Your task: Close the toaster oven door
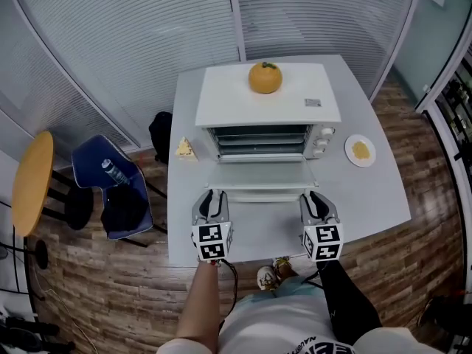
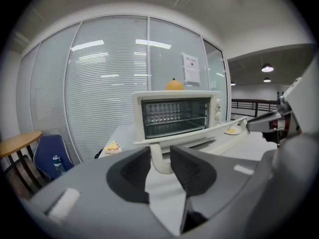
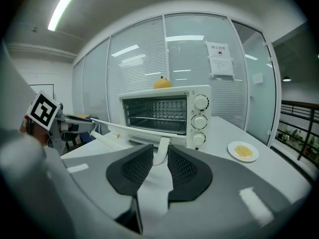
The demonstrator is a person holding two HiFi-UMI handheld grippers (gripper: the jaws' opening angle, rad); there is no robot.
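Note:
A white toaster oven stands on a white table. Its door is open and lies out toward me, roughly level. The pale handle runs along the door's front edge. My left gripper is at the handle's left end. In the left gripper view the handle's curved post sits between the jaws of the left gripper, which are shut on it. My right gripper is at the right end. There the post is pinched between the jaws of the right gripper.
An orange sits on top of the oven. A small plate of food lies to the oven's right and a cake slice to its left. A blue chair and a round yellow table stand left of the table.

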